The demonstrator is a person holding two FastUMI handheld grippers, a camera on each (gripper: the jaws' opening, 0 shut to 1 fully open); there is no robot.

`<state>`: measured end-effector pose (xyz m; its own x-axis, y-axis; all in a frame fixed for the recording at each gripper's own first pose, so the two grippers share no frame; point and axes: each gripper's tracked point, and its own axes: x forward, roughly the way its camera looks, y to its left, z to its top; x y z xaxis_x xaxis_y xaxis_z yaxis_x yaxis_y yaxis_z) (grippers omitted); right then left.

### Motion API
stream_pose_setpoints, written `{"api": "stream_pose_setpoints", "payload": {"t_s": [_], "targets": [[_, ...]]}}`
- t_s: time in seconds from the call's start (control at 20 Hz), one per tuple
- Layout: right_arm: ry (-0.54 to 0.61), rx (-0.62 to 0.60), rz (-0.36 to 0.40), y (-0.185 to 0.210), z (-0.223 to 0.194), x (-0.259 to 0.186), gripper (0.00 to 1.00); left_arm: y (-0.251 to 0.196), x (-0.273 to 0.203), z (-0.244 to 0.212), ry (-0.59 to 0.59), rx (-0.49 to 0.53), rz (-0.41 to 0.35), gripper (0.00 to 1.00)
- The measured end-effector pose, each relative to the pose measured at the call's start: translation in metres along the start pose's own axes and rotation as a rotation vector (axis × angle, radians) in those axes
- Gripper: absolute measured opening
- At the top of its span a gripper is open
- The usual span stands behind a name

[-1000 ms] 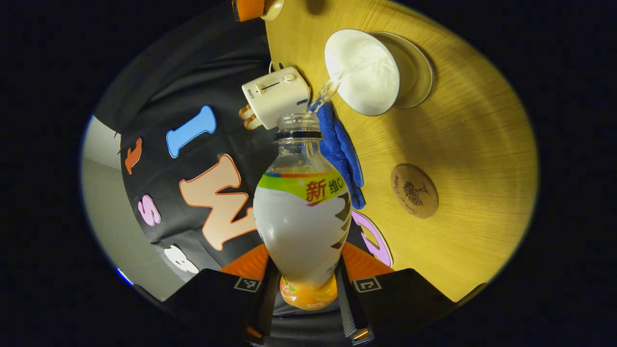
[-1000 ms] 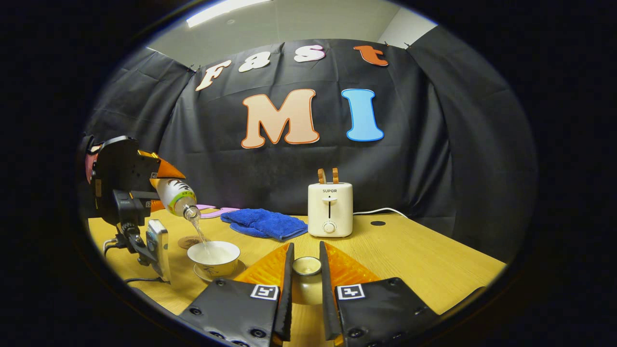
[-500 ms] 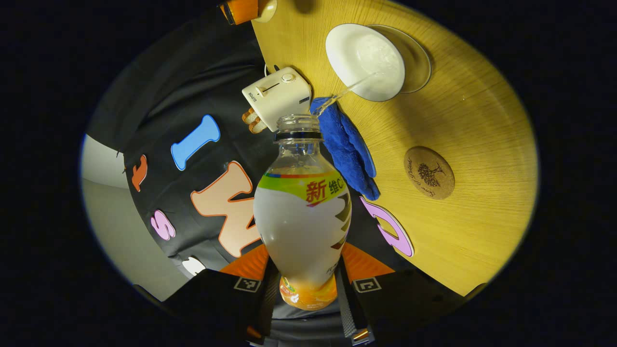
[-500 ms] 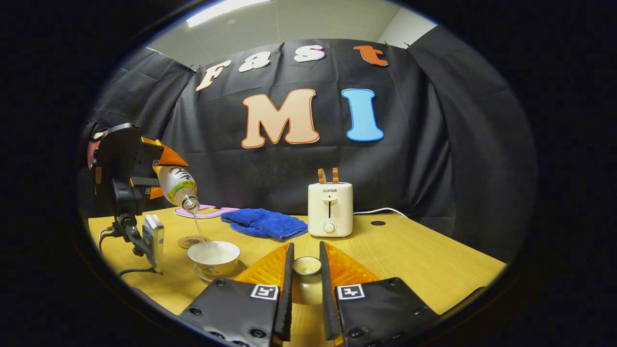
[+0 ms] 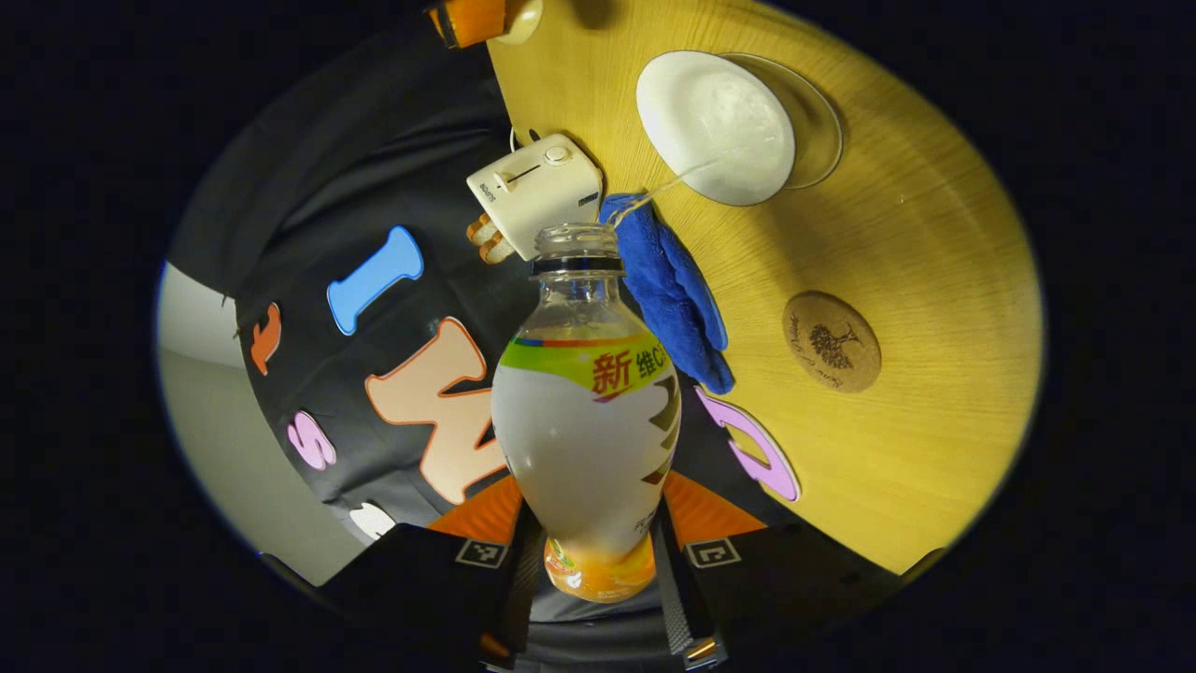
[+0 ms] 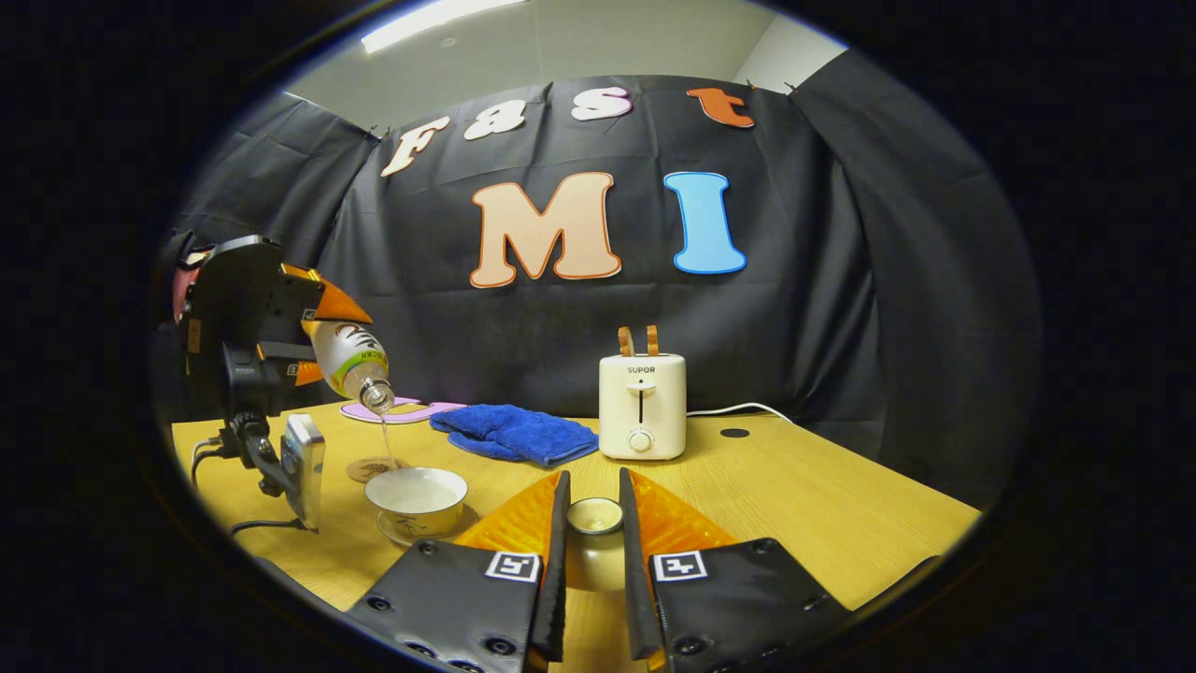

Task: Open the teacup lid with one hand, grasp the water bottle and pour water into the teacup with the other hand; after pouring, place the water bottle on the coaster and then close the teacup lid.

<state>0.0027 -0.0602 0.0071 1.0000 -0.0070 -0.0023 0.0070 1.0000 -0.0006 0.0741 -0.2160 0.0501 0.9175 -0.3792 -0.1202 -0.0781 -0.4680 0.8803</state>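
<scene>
Nearest, the right claw (image 6: 590, 561) grips the teacup lid (image 6: 594, 516), lifted off. Left of it on the bench (image 6: 822, 505), the teacup (image 6: 417, 495) fills from the water bottle (image 6: 349, 363), pinched in the left claw (image 5: 587, 570). Beyond, the coaster (image 6: 372, 467) waits; parking and lidding remain.

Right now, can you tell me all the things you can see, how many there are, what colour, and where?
water bottle: one, clear with a white label, tilted, pouring a thin stream into the teacup
teacup: one, white, lid off, on its saucer
saucer: one, under the teacup
teacup lid: one, pale, held off the cup
coaster: one, brown, bare, on the table beside the teacup
cloth: one, blue, folded, left of the toaster
toaster: one, cream, two toast slices poking out, at the table's back
table: one, yellow wood
left gripper: clamps the bottle's base
right gripper: holds the lid
</scene>
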Motion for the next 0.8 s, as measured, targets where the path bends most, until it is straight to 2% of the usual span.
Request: {"api": "stream_pose_setpoints", "payload": {"t_s": [0.2,0.35,0.55,0.65,0.8], "targets": [[0.000,0.000,0.000,0.000,0.000,0.000,0.30,-0.027,0.001,0.006,-0.038,-0.226,-0.078,0.54],[0.000,0.000,0.000,0.000,0.000,0.000,0.30,-0.051,-0.008,0.021,-0.087,-0.484,-0.163,0.54],[0.000,0.000,0.001,0.000,0.000,0.000,0.30,-0.047,-0.012,0.029,-0.153,-0.763,-0.175,0.54],[0.000,0.000,0.001,0.000,0.000,0.000,0.31,-0.041,-0.015,0.032,-0.187,-0.940,-0.188,0.53],[0.000,0.000,0.001,0.000,0.001,0.000,0.31,-0.028,-0.018,0.034,-0.240,-1.264,-0.208,0.53]]}}
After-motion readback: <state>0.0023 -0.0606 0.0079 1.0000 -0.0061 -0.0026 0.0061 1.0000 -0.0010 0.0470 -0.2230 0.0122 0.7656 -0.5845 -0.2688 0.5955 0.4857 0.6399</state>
